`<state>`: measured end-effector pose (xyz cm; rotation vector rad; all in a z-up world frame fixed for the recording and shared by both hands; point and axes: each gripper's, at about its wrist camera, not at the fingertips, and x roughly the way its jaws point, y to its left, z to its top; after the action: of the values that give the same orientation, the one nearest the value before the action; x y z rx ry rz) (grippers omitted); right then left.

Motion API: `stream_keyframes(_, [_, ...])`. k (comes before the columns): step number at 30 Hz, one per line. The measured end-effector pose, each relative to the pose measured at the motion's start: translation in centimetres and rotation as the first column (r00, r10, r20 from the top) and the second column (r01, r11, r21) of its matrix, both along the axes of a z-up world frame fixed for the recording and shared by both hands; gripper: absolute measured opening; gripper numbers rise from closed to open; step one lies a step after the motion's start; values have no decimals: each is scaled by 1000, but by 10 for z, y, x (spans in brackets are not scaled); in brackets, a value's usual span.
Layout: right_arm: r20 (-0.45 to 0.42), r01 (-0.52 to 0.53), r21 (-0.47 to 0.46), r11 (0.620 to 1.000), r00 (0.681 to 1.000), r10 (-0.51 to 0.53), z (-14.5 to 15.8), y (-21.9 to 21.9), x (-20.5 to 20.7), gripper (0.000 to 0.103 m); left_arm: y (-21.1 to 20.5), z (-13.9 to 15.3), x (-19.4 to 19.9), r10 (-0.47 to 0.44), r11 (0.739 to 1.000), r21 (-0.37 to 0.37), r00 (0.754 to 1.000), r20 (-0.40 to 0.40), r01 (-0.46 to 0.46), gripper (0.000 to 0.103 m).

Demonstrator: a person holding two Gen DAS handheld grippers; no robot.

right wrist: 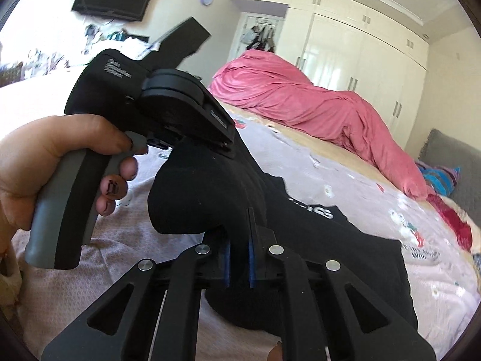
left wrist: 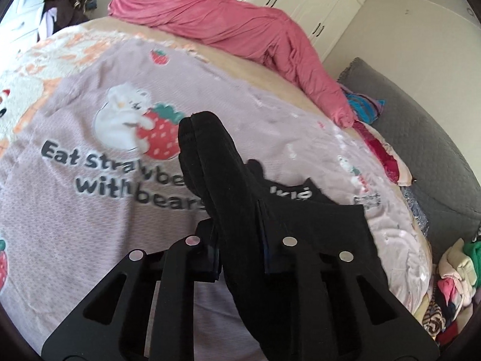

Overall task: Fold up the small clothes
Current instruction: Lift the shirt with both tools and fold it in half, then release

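Observation:
A pair of black socks (left wrist: 210,156) is held up above the bed. My left gripper (left wrist: 240,240) is shut on the socks, which stick up and forward past its fingers. In the right wrist view the same black socks (right wrist: 204,198) hang between the two grippers. My right gripper (right wrist: 239,255) is shut on their lower end, blue pads pressing the fabric. The left gripper's body (right wrist: 180,102) sits above, held by a hand (right wrist: 45,156). A folded black garment with white lettering (right wrist: 345,240) lies on the bed beneath.
A lilac bedspread with a bear and strawberry print (left wrist: 90,138) covers the bed. A pink duvet (left wrist: 228,21) is heaped at the far side. A grey sofa (left wrist: 427,150) with piled clothes (left wrist: 451,276) stands at the right. White wardrobes (right wrist: 360,54) line the wall.

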<state>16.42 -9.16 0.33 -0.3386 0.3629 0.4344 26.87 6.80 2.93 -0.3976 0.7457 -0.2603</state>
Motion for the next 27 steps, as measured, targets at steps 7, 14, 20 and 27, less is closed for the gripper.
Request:
stream_keyframes(7, [-44,71,135,988,997,-65,13,-51,0,6,-45,27,-2,-38,999,24,999,26,38,11])
stream_keyframes(14, [-108,163,286,944,985,-138,22,-98,-3,6,-105,49,3,-93,992,87,995,19,91,11])
stream_keyframes(20, [-203,251,393,885,962,-182,22,-142,1,6,-153,50,10,-138,981,132,990,-18,139,11])
stream_keyframes(27, [-341,360,473,804,917,-209,5,-177,6,6,-200,29,24,-173,971,151,980,-99,187,11])
